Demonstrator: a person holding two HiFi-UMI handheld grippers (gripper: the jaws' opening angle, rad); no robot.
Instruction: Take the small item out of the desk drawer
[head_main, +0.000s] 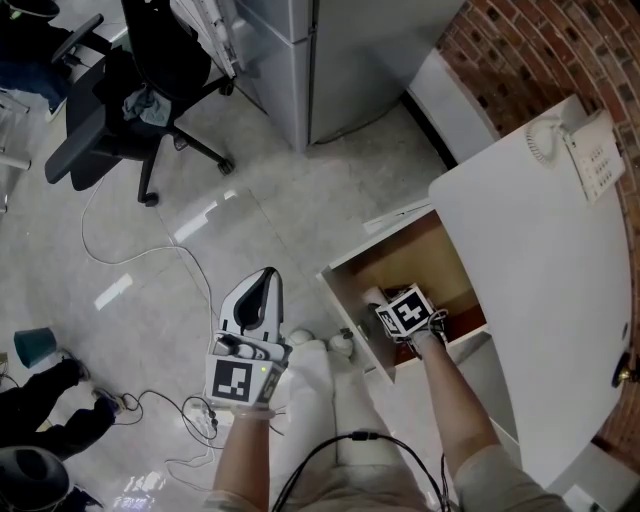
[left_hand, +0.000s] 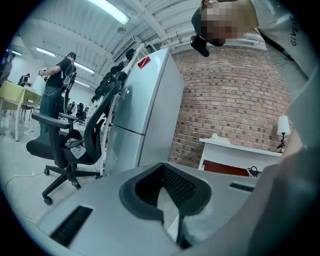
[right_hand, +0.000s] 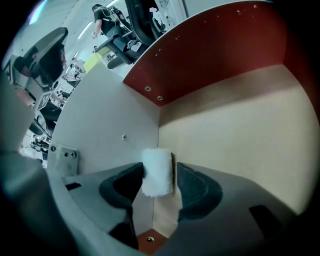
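1. Right gripper (right_hand: 160, 170) is down inside the pulled-out drawer (head_main: 350, 305), below the white counter (head_main: 540, 290).
2. Its fingers (right_hand: 197, 189) are spread wide. The small white roll (right_hand: 157, 176) stands upright between them (tucked by the drawer's corner), with a gap on one side and no squeeze.
3. Left gripper (head_main: 264, 285) hangs over the floor, fingers together, holding nothing.

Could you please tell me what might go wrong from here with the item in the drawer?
The right gripper has its jaws apart around the white roll without gripping it; an off-centre close could tip it or let it slip out. The roll sits near the side wall of the drawer, so a jaw could catch on that wall while closing or lifting.
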